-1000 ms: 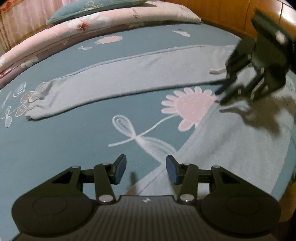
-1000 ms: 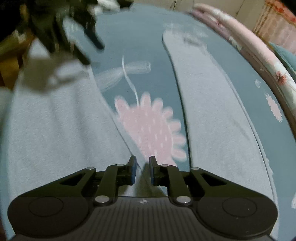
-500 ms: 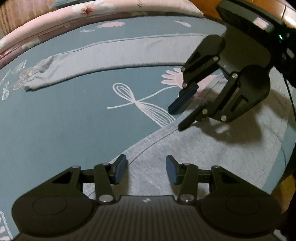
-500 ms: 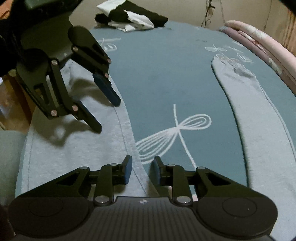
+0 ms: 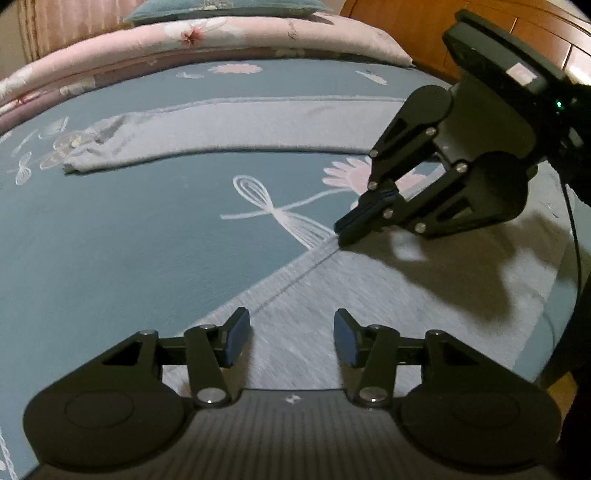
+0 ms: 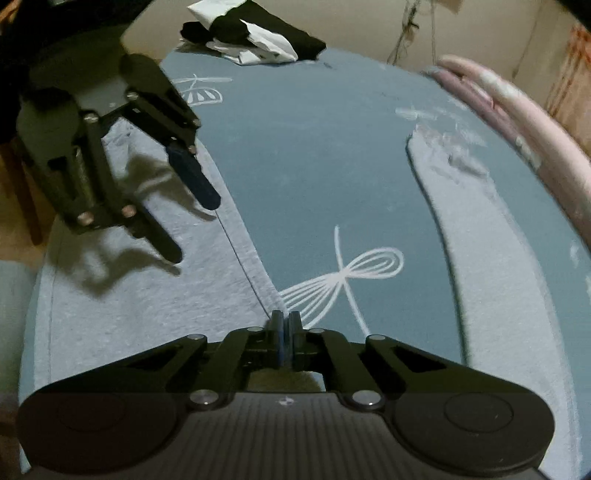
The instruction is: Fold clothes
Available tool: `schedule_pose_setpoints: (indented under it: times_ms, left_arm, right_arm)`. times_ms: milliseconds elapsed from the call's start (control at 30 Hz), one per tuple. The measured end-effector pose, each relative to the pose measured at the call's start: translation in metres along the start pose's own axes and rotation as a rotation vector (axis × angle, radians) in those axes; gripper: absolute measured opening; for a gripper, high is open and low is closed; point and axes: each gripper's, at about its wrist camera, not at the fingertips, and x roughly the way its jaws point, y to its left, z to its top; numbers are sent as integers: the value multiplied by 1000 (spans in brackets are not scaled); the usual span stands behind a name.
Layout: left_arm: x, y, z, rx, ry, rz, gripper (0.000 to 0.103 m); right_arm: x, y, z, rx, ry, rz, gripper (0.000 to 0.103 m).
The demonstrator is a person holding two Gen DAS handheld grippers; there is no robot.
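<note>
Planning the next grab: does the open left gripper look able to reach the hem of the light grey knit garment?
Probably yes. The left gripper hovers open over the garment's hem, nothing between; the right gripper pinches the same edge farther along.

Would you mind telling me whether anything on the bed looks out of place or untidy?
Mostly tidy. The grey garment lies flat on the bedsheet. Only a crumpled black-and-white pile of clothes at the bed's far end looks unfolded.
</note>
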Motion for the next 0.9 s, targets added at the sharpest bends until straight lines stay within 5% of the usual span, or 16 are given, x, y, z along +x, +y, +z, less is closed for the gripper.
schedule_pose_setpoints:
  times_ms: [133,233,433,600,700,900]
  left_arm:
    - [0,-3,-10,-16,24,24,51]
    - [-14,-11,-15,-14,-2,28,53]
    - [-14,-8,-36,-97,66,112,57]
    - [-38,-12,-61,-134,100,203,58]
    - [-45,-17,-63,-160,65,190,59]
    - [-41,-31,-74,-127,83,191,64]
  right_arm:
    - [-8,4,-3,31,-12,-14,17]
    - [-32,8,-2,67,-36,-30,20]
    - [-29,39,-26,172,88,3,23]
    - [-42,51,-38,305,70,-82,27]
    - [-53,67,-38,303,39,-79,37]
    - [-44,97,-42,278,66,-64,41]
